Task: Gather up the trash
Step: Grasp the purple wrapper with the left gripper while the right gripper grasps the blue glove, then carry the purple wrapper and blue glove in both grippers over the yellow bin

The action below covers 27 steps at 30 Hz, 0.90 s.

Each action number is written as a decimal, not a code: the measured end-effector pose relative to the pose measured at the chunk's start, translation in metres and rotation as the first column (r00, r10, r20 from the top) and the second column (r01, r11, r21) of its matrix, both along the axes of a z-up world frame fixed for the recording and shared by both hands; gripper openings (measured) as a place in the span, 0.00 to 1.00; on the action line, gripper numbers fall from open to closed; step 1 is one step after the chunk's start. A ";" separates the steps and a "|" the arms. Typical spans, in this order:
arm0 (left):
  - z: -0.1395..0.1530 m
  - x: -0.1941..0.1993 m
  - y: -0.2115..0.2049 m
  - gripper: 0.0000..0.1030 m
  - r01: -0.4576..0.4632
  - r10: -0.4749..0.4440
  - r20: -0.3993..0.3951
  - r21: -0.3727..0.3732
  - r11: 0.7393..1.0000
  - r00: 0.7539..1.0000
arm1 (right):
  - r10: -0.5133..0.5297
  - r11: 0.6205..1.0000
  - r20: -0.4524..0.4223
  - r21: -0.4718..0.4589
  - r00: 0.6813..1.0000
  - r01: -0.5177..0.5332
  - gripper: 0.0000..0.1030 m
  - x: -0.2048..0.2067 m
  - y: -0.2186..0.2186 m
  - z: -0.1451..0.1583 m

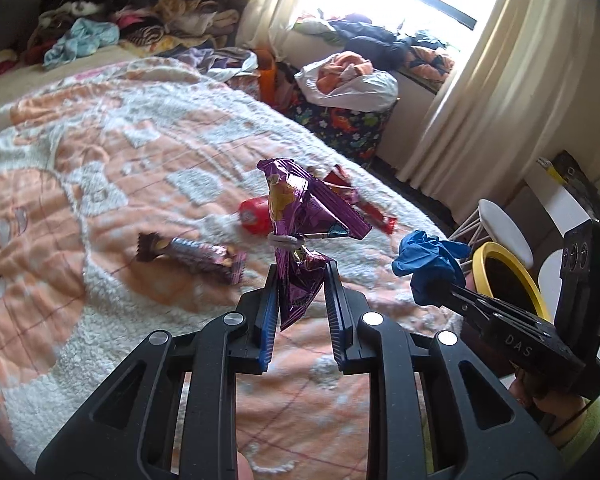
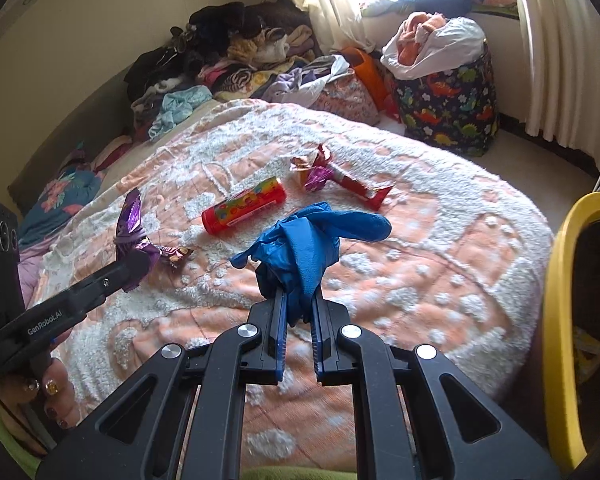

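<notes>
Scene: bedroom; bed w/ fluffy peach-and-white blanket (image 2: 440, 280), litter scattered across it.
Left gripper (image 1: 302, 280): jaws nearly closed, pads pinching the lower end of a crumpled purple foil wrapper (image 1: 312, 208). Wrapper is lifted clear of the blanket and sticks up above the fingertips. In the right wrist view the same gripper (image 2: 134, 266) comes in from the left edge w/ the purple wrapper (image 2: 130, 224) in its tips.
Right gripper (image 2: 300, 300): jaws fully closed on a bunched blue glove (image 2: 312, 240); glove is held above the blanket, one finger flopping to the right. In the left wrist view the gripper (image 1: 444, 286) sits at right, blue glove (image 1: 428, 264) bunched at its tip.
Still on blanket: red cylindrical tube (image 2: 244, 206) lying on its side near bed centre; red wrapper (image 2: 360, 188) just beyond it, w/ a small pink-and-gold foil piece (image 2: 314, 172) touching its far end; dark purple snack-bar wrapper (image 1: 192, 258) lying flat, left of the left gripper.
Bin: yellow-rimmed bin (image 2: 560, 320) beside the bed at right edge, dark inside; in the left view its rim (image 1: 512, 276) shows behind the right gripper.
Hand: fingers w/ painted nails (image 2: 52, 396) under the left gripper's body, bottom left of the right view.
Background: clothes pile (image 2: 228, 60) at the bed's far end; dinosaur-print hamper (image 2: 448, 108) on the floor by the cream curtains (image 2: 552, 48); bright window behind.
</notes>
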<state>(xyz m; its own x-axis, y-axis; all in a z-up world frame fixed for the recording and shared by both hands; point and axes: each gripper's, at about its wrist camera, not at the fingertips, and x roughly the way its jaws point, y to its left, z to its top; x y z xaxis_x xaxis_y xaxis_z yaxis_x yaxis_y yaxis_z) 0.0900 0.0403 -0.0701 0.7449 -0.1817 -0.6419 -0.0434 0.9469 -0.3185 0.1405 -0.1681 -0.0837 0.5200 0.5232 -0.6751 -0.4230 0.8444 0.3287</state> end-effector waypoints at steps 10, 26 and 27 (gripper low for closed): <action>0.016 -0.004 -0.022 0.16 0.046 -0.047 0.037 0.025 0.999 0.998 | -0.018 0.999 0.041 0.031 0.999 0.017 0.10 -0.017 -0.023 0.020; 0.031 -0.005 -0.059 0.16 0.131 -0.135 0.066 0.062 0.990 0.989 | -0.098 0.994 0.113 0.058 0.989 0.092 0.10 -0.032 -0.064 0.050; 0.032 -0.005 -0.063 0.16 0.137 -0.142 0.068 0.066 0.988 0.988 | -0.105 0.993 0.115 0.059 0.988 0.098 0.10 -0.032 -0.067 0.051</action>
